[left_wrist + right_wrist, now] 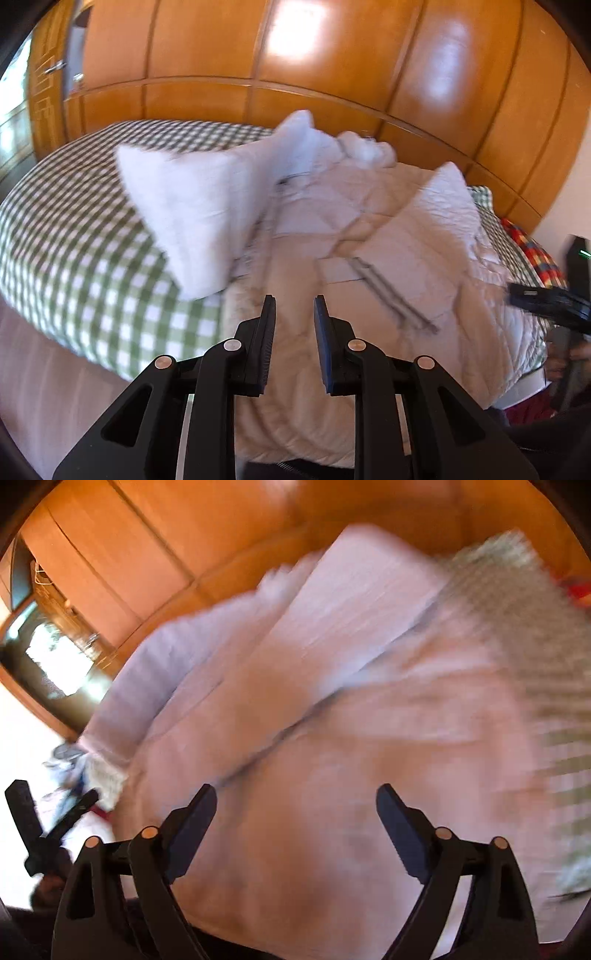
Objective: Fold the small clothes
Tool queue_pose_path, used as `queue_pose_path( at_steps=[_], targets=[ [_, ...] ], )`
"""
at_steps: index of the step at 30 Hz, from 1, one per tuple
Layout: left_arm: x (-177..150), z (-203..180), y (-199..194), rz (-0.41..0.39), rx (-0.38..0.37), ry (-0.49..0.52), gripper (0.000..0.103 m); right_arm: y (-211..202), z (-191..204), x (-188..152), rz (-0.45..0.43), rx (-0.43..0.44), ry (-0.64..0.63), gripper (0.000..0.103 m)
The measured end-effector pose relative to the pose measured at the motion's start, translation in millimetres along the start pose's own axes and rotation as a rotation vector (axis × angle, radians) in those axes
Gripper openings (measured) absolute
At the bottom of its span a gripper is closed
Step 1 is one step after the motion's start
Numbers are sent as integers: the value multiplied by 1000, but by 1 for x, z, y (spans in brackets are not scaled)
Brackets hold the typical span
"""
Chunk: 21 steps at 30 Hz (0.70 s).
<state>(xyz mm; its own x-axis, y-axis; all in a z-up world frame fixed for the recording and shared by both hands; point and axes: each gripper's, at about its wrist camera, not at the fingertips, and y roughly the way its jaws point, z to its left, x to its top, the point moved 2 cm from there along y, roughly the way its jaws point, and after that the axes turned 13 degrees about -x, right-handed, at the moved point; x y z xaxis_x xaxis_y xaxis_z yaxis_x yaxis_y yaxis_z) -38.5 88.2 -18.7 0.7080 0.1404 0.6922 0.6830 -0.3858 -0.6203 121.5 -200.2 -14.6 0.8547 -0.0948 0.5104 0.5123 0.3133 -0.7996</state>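
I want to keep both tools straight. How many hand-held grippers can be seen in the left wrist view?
2. The left hand-held gripper is at bottom centre, jaws slightly apart with nothing between them, over the pale quilted garment. The right hand-held gripper enters at the right edge, blurred and partly cut off.

Right view smeared; pale garment [314, 701] perhaps quilted, edges unclear.

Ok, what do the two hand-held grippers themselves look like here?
Both are matte black plastic. The left hand-held gripper has two flat, finely ribbed fingers on angular linkage arms with round, pale metallic pivot pins. The right hand-held gripper is the same build, with copper-toned pins. No cables or markings show.
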Motion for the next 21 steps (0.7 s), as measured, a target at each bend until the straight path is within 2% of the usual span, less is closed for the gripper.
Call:
queue_pose_path(
  at_steps=[1, 3, 7, 10, 13, 15, 16, 21],
  targets=[
    [1, -4, 4, 3, -13, 12, 23, 21, 10, 0, 61, 28, 15, 85],
    [3, -10, 13, 7, 1, 32, 43, 44, 20, -2, 117, 30, 38, 84],
    [0, -12, 30, 37, 2, 26, 45, 54, 40, 14, 95, 20, 29, 80],
    [-3, -10, 43, 61, 7, 22, 45, 56, 56, 25, 63, 11, -26, 68],
    [-6, -8, 51, 81, -6, 11, 45, 61, 68, 32, 60, -13, -74, 46],
    [-9, -8, 57, 100, -5, 11, 45, 60, 69, 37, 37, -35, -96, 4],
    [-10, -9, 59, 106, -1, 16, 45, 54, 65, 43, 28, 25, -63, 4],
    [-14, -9, 68, 131, 10, 27, 45, -4, 15, 83, -126, 140, 104, 4]
  ],
)
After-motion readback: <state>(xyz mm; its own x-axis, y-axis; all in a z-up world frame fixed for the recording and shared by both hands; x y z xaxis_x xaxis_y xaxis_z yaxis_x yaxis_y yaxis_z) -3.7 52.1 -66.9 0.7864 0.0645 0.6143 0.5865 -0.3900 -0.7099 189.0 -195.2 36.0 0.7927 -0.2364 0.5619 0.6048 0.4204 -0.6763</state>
